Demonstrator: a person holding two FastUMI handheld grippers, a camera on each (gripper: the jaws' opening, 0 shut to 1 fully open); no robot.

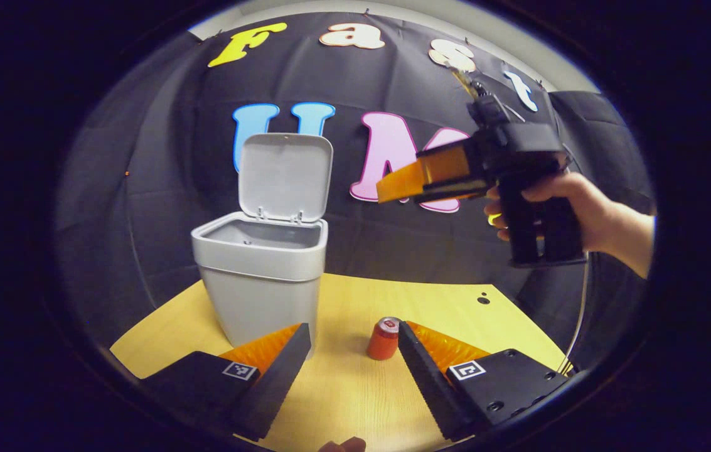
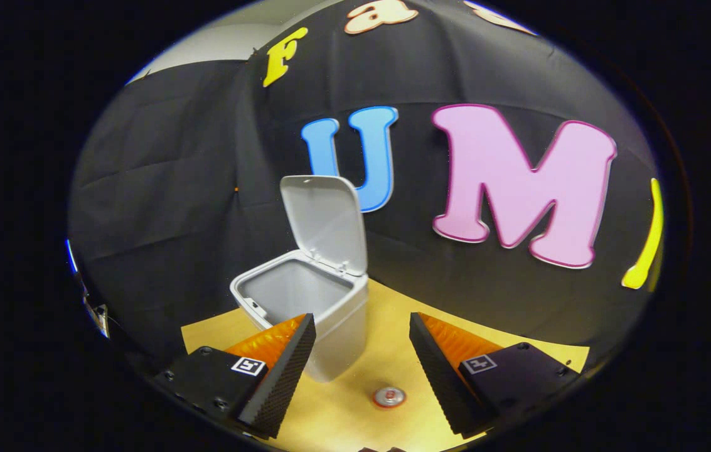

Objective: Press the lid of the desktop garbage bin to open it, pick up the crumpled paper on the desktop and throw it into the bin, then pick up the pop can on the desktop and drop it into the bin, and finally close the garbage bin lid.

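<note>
Between the wide-open jaws of the left gripper (image 1: 353,358), near its right finger, stands the pop can (image 1: 384,338) on the desk (image 1: 355,301). Go down straight and pinch its middle. The right gripper (image 2: 361,367) is wide too, above the open bin (image 2: 311,295).

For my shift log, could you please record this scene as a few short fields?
bin: on the desk, upright
lid: open, tipped back
pop can: upright on the desk, right of the bin in the left gripper view
left hand-held gripper: open, holding nothing
right hand-held gripper: open, holding nothing, above the can
desk: wooden top
</note>
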